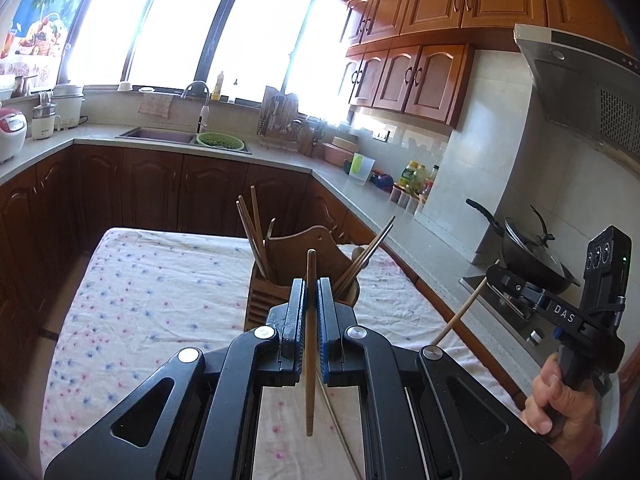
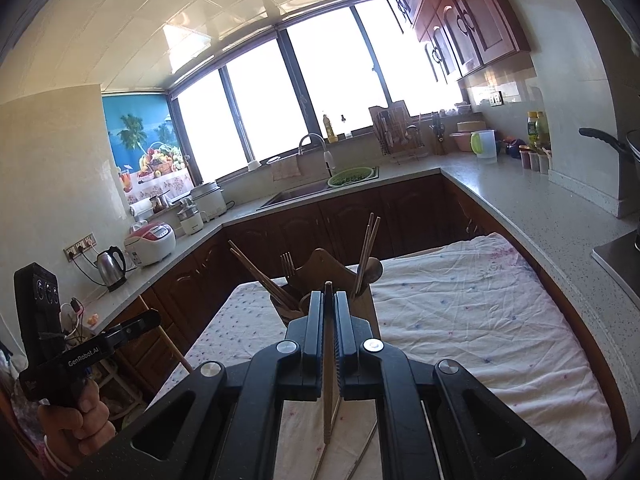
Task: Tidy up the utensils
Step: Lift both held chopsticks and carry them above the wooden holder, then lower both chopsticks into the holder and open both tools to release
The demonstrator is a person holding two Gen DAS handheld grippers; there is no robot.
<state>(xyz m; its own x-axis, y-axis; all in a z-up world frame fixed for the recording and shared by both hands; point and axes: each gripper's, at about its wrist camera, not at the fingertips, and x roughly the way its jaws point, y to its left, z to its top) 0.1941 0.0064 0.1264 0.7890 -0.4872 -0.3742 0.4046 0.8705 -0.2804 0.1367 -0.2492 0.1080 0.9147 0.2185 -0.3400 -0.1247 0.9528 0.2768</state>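
The left gripper (image 1: 311, 280) is clamping a slim brown wooden chopstick (image 1: 310, 344) upright between its fingers; the carved dark-wood utensil holder (image 1: 280, 280) is standing straight ahead on the tabletop (image 1: 140, 280) under a wrinkled floral cloth. The right gripper (image 2: 329, 300) is pinching a second smooth wooden chopstick (image 2: 328, 380), also near vertical, just short of the same holder.

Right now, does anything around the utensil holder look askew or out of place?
Nothing is spilled or damaged. The chopsticks in the wooden holder splay out at different angles, and a loose stick lies on the flowered cloth. Each hand-held gripper, left and right, clamps one chopstick.
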